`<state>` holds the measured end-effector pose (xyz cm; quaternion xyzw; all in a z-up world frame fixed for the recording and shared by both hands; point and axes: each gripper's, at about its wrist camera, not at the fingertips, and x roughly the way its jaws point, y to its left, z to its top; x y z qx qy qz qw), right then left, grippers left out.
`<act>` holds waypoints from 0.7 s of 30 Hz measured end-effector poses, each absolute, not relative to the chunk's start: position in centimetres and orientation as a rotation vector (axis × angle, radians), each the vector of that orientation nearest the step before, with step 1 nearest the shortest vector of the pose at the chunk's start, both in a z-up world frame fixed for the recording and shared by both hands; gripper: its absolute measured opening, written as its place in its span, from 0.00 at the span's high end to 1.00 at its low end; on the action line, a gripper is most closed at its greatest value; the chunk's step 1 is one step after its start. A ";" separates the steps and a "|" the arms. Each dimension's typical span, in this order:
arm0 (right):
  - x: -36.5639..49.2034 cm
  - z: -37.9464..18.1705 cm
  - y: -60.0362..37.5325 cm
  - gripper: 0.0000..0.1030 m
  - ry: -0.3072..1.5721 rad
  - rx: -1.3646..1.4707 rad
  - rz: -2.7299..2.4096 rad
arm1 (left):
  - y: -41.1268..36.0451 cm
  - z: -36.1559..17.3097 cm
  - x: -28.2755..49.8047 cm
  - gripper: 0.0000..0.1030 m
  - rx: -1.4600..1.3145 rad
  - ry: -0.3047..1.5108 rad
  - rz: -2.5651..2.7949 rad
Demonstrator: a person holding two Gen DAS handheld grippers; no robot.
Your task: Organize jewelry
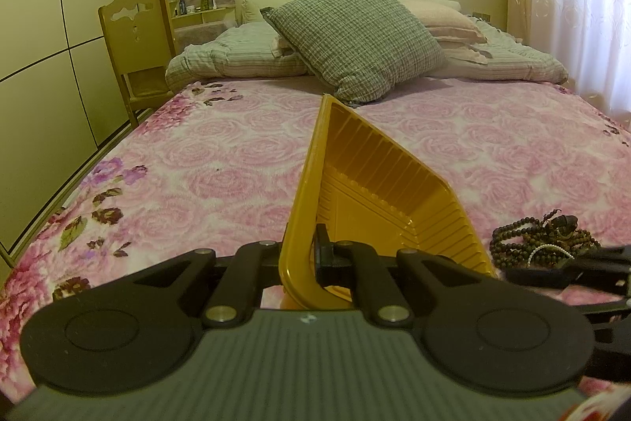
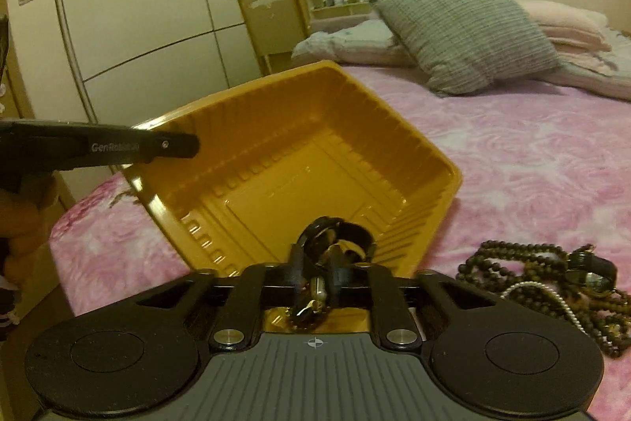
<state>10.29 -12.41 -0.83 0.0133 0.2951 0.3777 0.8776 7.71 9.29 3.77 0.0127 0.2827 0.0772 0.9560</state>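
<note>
Jewelry is in two places now: one dark piece with a black band and gold parts, maybe a watch (image 2: 329,255), is pinched between the fingers of my right gripper (image 2: 317,275), just over the near edge of the yellow plastic tray (image 2: 276,160). The rest, a heap of dark bead strings (image 2: 544,287) with a thin pearl strand among them, lies on the pink rose bedspread (image 2: 532,160), to the right of the tray and near it.

My left gripper (image 1: 303,255) is closed on the tray's rim and holds the tray tilted, with its left side lifted and its low right corner toward the bedspread.

I think several things can go wrong. The tray is thin and ribbed, so the rim can bend or slip out of my left fingers, and then the tray falls flat or turns over. Because the tray leans, the piece may slide to the low corner when I release it, or bounce over the rim. Part of the piece also hangs down between my right fingers; it could catch there and come back out when I pull away.
</note>
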 end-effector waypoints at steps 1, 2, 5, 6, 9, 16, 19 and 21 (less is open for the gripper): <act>10.3 -0.8 -12.8 0.42 0.606 0.037 0.770 | 9.3 3.7 7.7 0.94 0.025 0.573 0.157; 10.3 -0.8 -13.3 0.42 0.594 0.052 0.747 | 9.3 3.7 7.7 0.94 0.025 0.573 0.157; 10.1 -0.7 -15.2 0.42 0.573 0.035 0.663 | 9.3 3.8 7.7 0.94 0.023 0.574 0.157; 9.9 -0.8 -15.8 0.42 0.567 0.015 0.632 | 9.3 3.7 7.7 0.94 0.025 0.573 0.157; 9.8 -1.6 -18.1 0.42 0.576 -0.020 0.540 | 9.3 3.7 7.7 0.94 0.026 0.573 0.157; 10.2 -3.2 -23.6 0.42 0.625 -0.005 0.353 | 9.3 3.7 7.7 0.94 0.026 0.573 0.157; 10.4 -3.4 -25.1 0.42 0.629 -0.011 0.316 | 9.3 3.7 7.6 0.94 0.026 0.573 0.157; 10.4 -3.5 -25.9 0.42 0.630 -0.024 0.286 | 9.3 3.7 7.7 0.94 0.027 0.573 0.158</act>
